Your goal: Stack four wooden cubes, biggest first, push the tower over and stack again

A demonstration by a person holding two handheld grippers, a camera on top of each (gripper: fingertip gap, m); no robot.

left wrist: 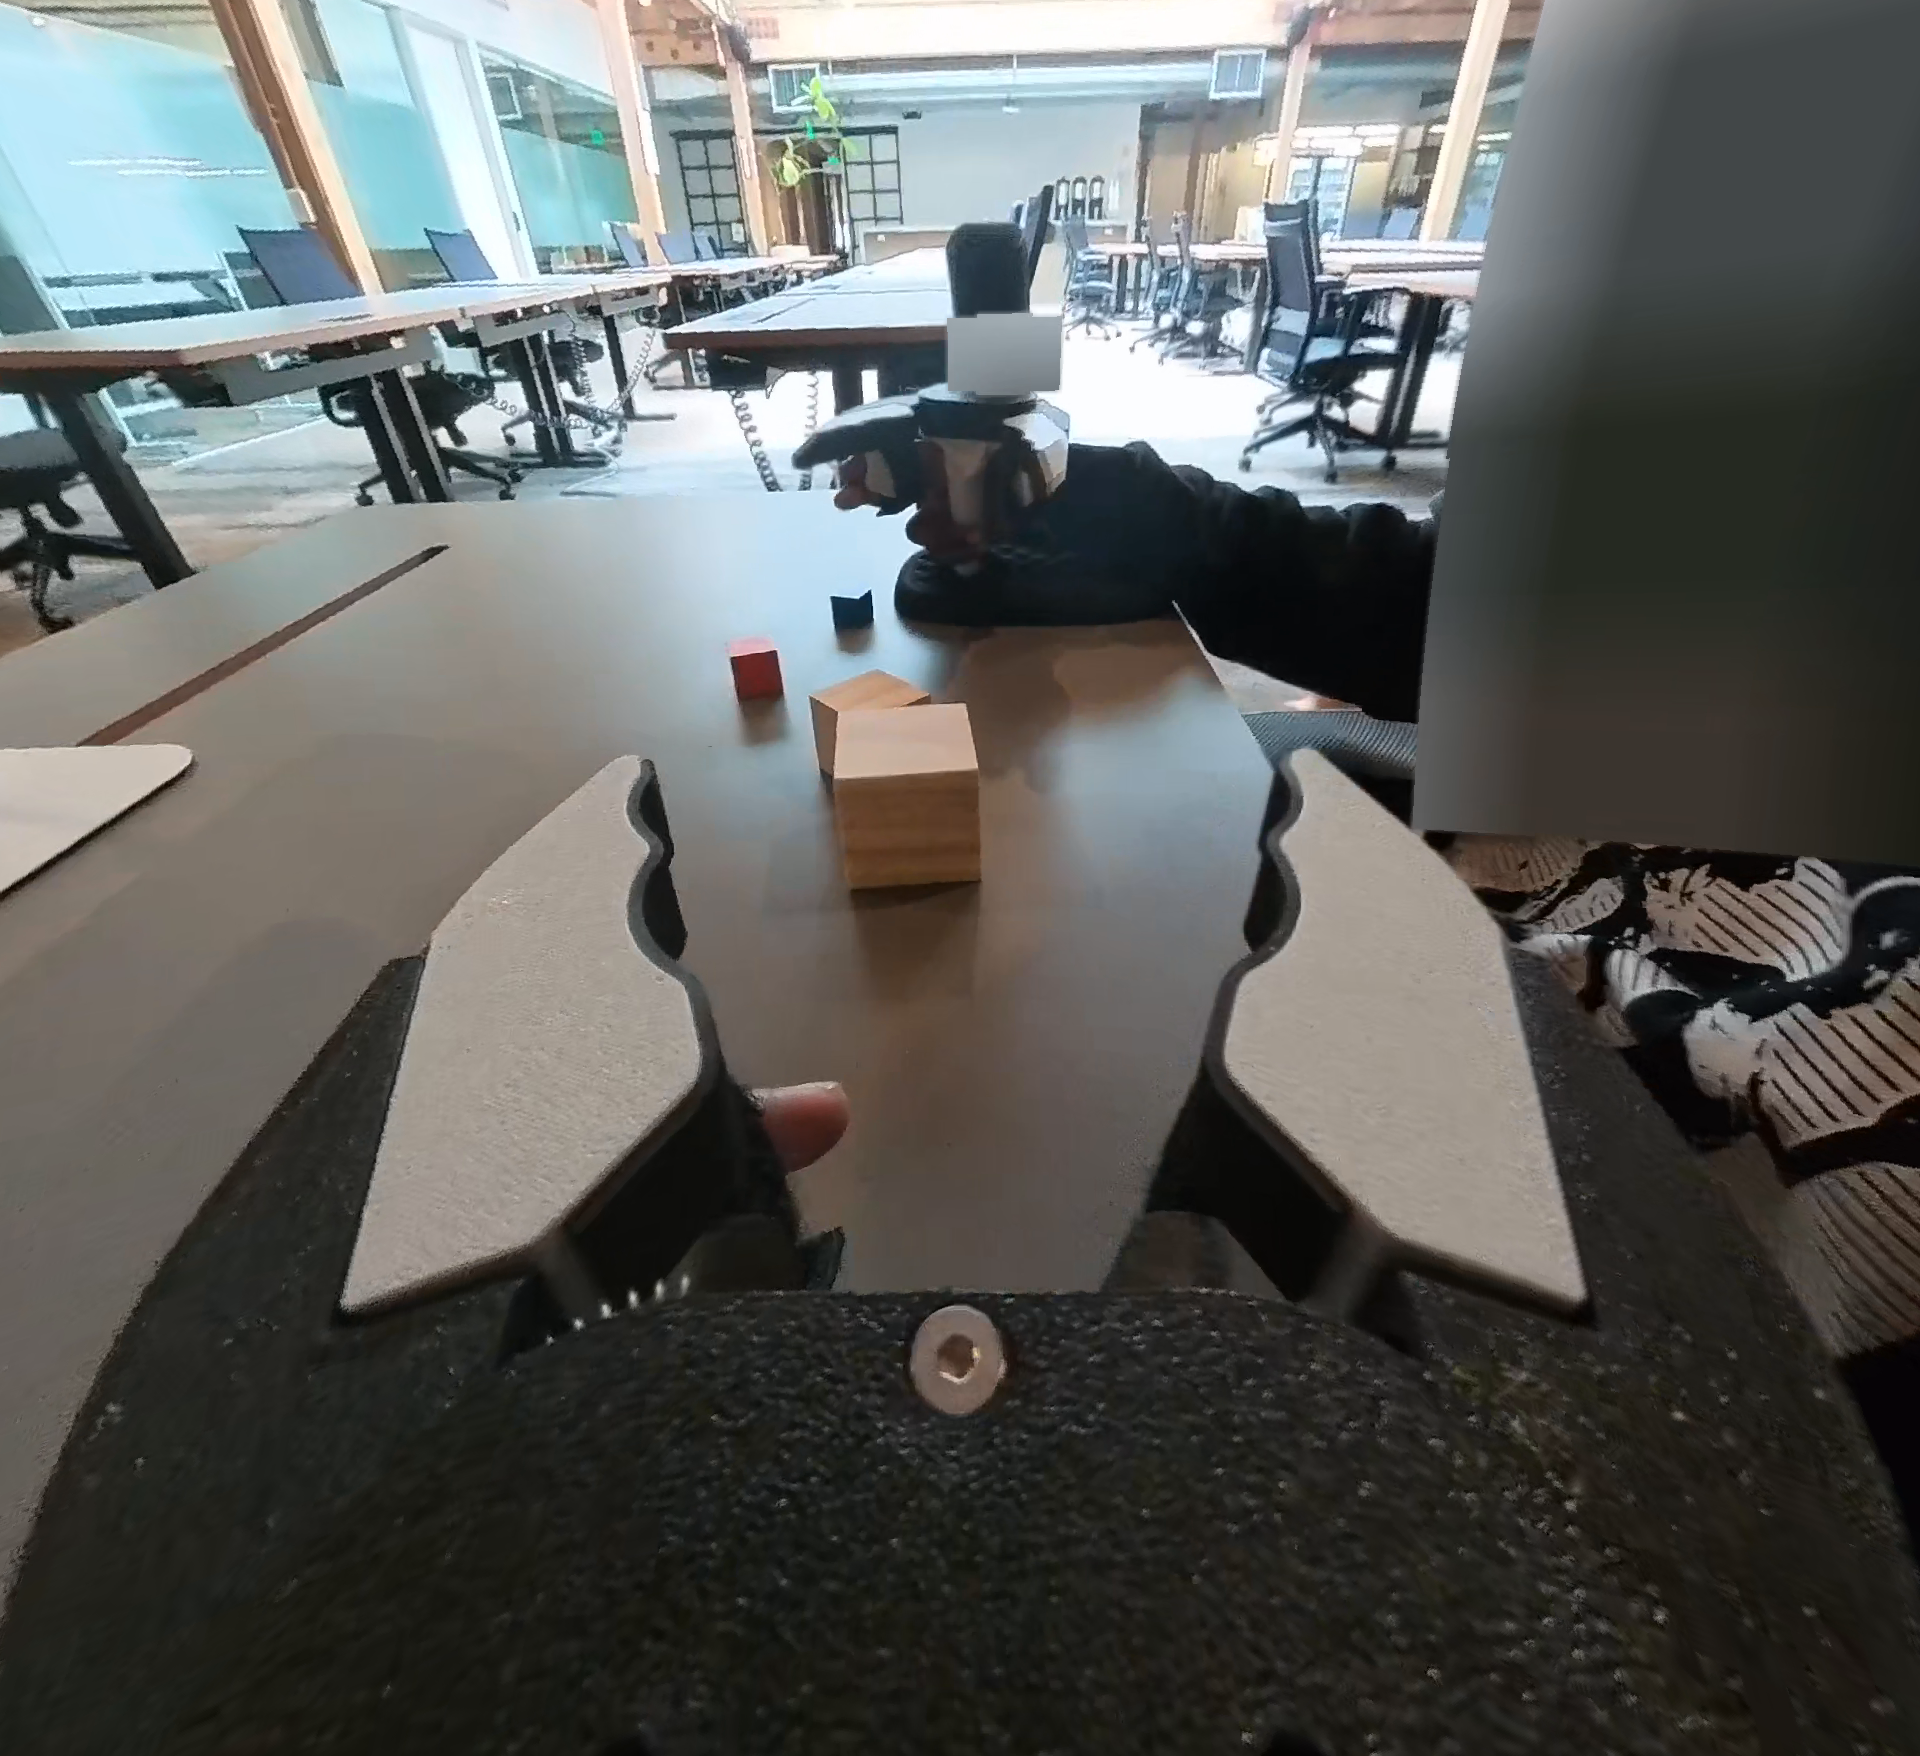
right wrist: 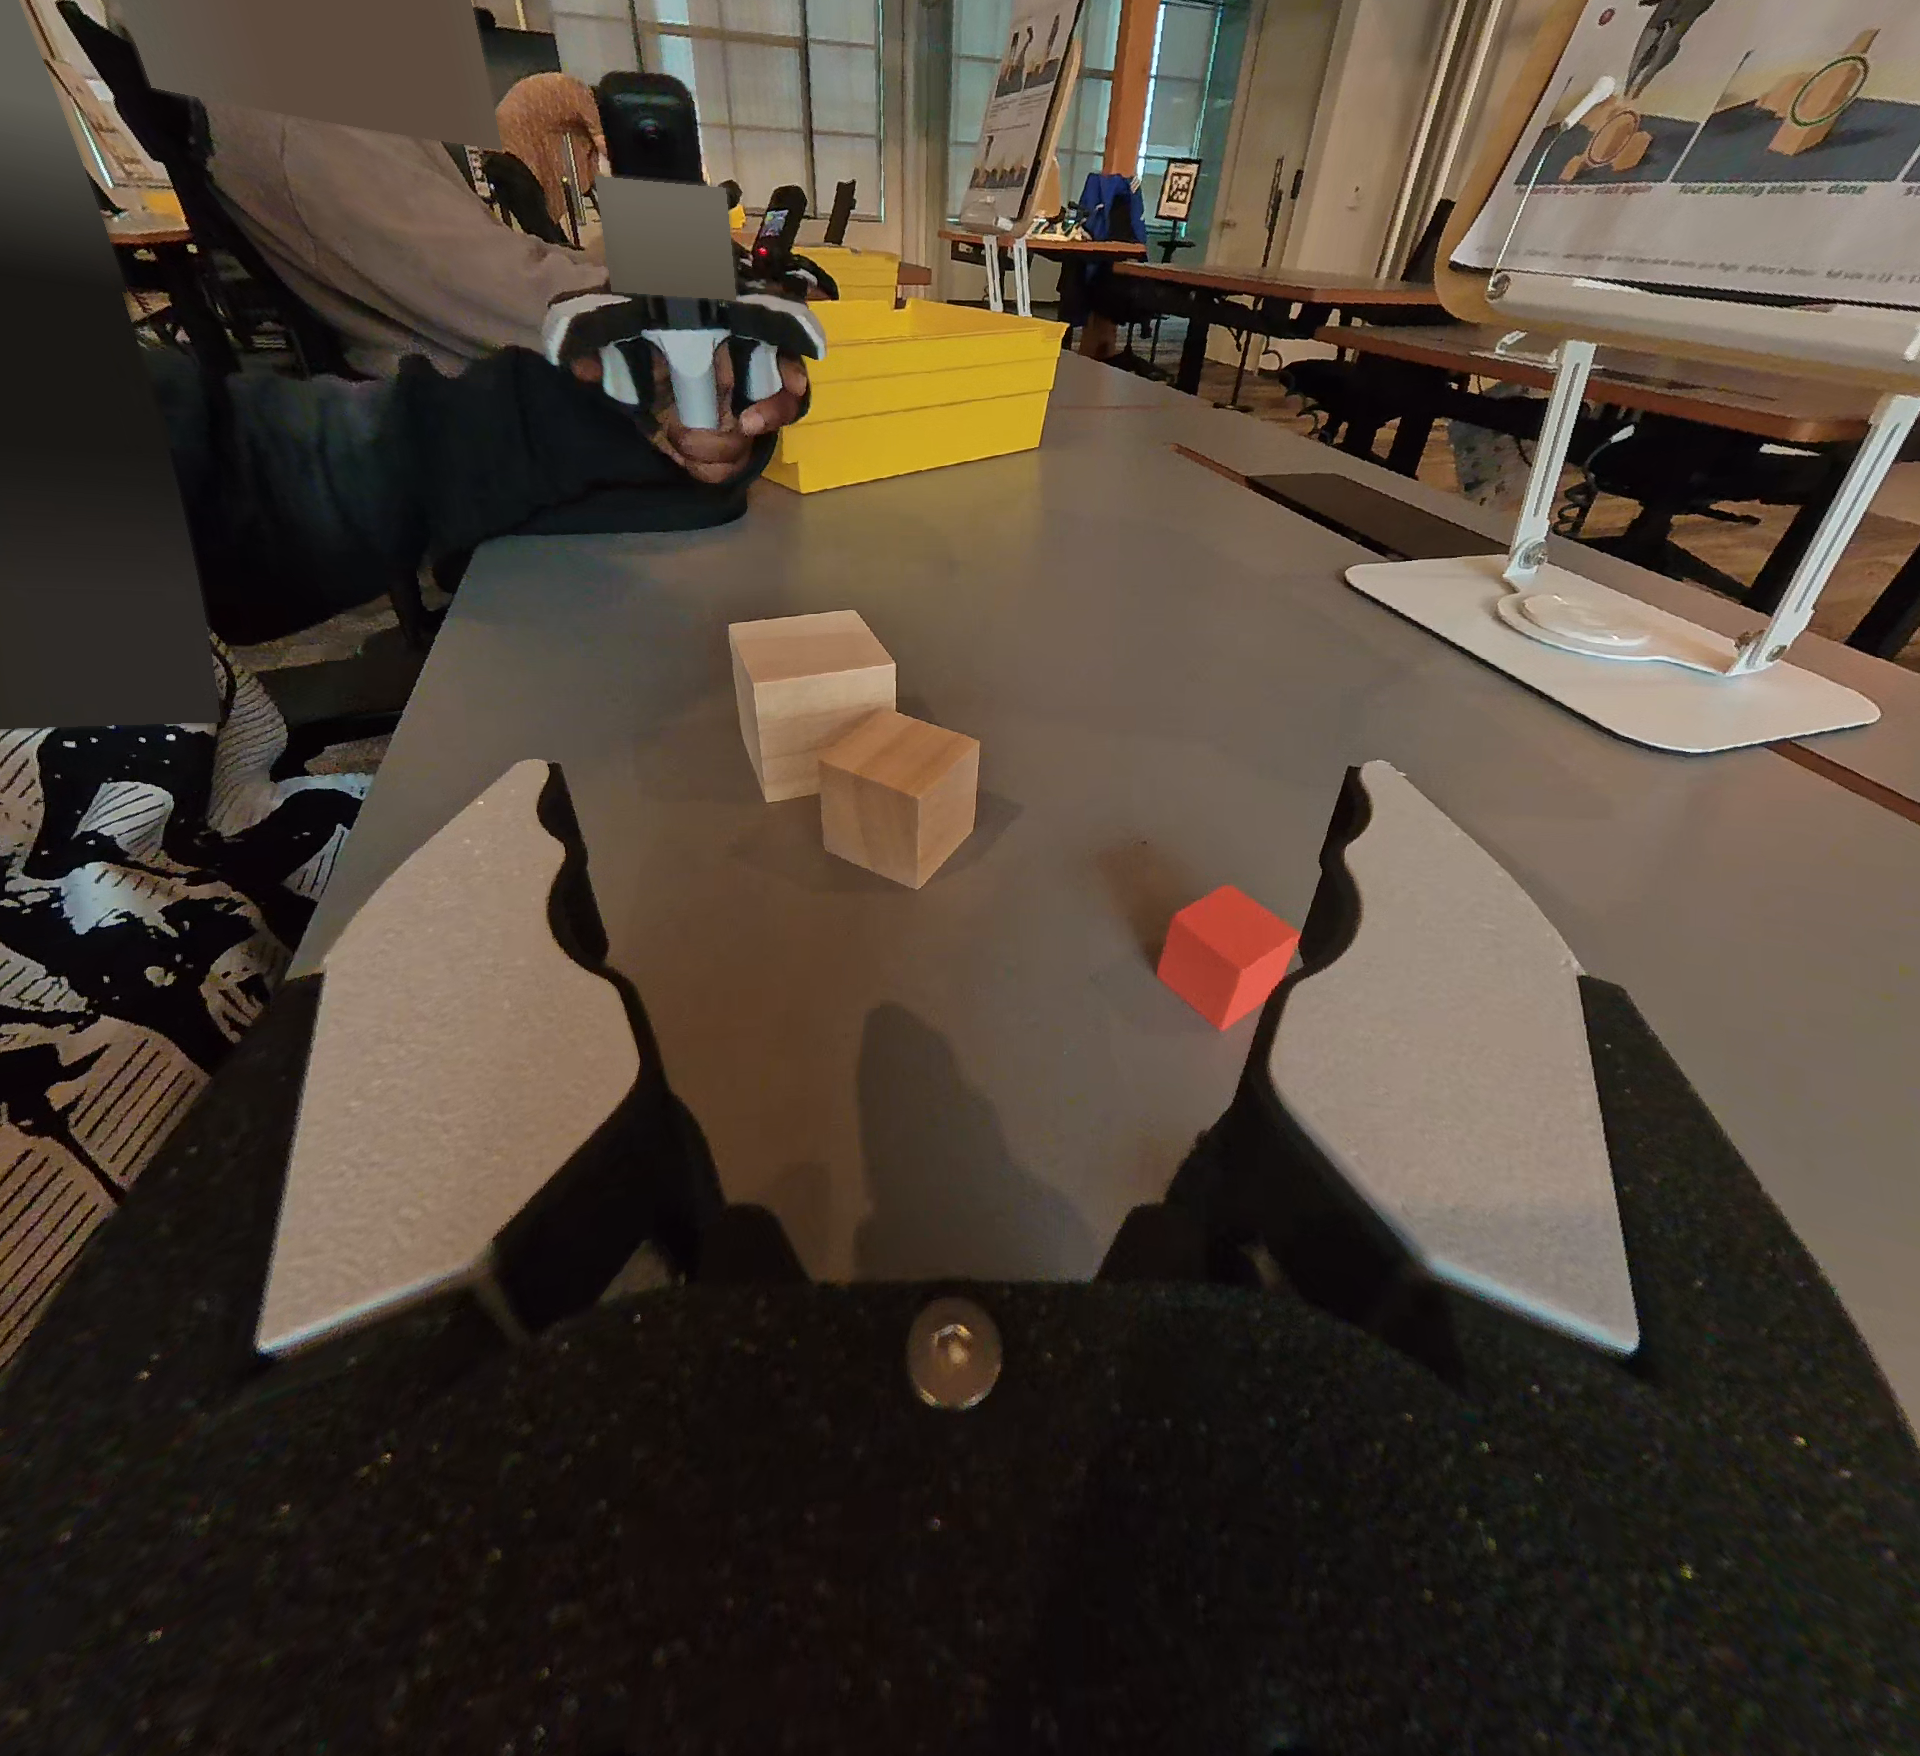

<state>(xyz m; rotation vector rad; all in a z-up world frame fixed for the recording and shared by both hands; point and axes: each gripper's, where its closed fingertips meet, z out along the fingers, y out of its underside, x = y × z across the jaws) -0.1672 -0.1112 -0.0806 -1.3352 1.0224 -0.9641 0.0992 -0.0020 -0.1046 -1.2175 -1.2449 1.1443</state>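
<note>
Four cubes lie apart on the dark table (left wrist: pixel 416 875). The biggest wooden cube (left wrist: pixel 906 797) (right wrist: pixel 805 698) touches the smaller wooden cube (left wrist: pixel 864 700) (right wrist: pixel 899 797). A red cube (left wrist: pixel 755 667) (right wrist: pixel 1226 953) and a small dark blue cube (left wrist: pixel 850 610) lie beyond; the blue one does not show in the right wrist view. My left gripper (left wrist: pixel 966 766) is open and empty, short of the big cube. My right gripper (right wrist: pixel 951 771) is open and empty, with the red cube by its right fingertip. Each gripper shows far off in the other's view: the right gripper (left wrist: pixel 982 459) and the left gripper (right wrist: pixel 686 366).
Yellow bins (right wrist: pixel 914 397) stand at the far end of the table. An instruction board on a white stand (right wrist: pixel 1621 657) stands at the right; its base also shows in the left wrist view (left wrist: pixel 73 802). The table's near edge runs beside a person's patterned clothing (right wrist: pixel 125 906).
</note>
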